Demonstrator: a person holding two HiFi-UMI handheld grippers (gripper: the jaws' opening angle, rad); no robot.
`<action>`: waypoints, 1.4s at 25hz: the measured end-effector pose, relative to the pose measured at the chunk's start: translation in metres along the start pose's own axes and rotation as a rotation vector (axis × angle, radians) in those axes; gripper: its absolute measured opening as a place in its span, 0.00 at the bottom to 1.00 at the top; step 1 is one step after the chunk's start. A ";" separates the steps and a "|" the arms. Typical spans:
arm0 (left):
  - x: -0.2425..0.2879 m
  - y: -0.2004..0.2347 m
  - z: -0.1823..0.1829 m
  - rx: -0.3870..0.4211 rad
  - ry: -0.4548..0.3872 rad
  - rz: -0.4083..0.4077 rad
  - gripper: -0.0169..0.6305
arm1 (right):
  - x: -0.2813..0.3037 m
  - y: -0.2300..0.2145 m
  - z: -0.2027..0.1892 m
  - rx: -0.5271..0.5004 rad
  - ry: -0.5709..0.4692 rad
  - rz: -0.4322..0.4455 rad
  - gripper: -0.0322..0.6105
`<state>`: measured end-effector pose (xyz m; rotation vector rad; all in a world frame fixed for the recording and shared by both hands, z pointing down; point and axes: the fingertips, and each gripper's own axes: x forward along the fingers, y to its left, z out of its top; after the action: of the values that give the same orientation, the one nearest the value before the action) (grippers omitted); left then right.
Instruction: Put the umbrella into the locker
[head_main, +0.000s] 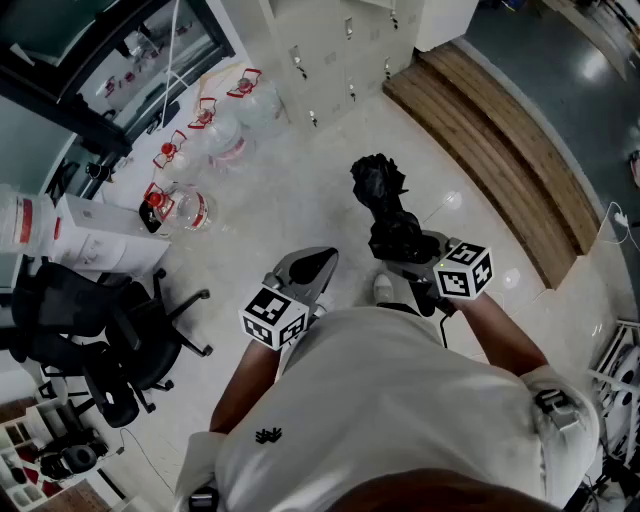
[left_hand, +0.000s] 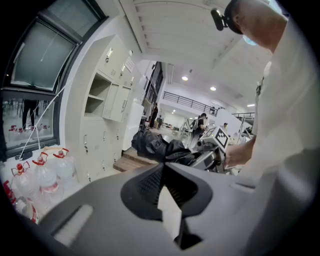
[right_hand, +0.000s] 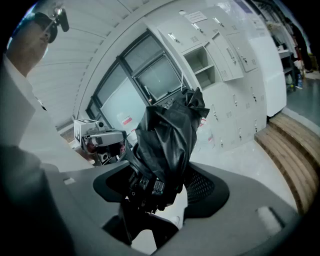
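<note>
Faced lockers, with bottles on the floor left of them and a step to their right; held umbrella in right gripper, left gripper to its left.

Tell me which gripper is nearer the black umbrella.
Right. The right gripper has the umbrella gripped between its fingers; the left gripper is off to the umbrella's left, empty and not touching it.
</note>
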<state>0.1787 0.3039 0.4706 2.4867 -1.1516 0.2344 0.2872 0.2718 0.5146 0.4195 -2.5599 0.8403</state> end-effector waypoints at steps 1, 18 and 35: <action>-0.002 0.001 0.000 -0.008 -0.004 0.004 0.11 | 0.001 0.002 0.000 0.003 0.000 0.007 0.52; -0.142 0.081 -0.047 -0.008 0.010 -0.065 0.11 | 0.100 0.117 0.007 0.086 -0.008 -0.095 0.52; -0.019 0.205 0.071 0.084 0.031 0.001 0.11 | 0.141 -0.057 0.170 0.027 -0.043 -0.121 0.52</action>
<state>0.0101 0.1677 0.4571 2.5461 -1.1529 0.3268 0.1379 0.1014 0.4839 0.6003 -2.5350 0.8310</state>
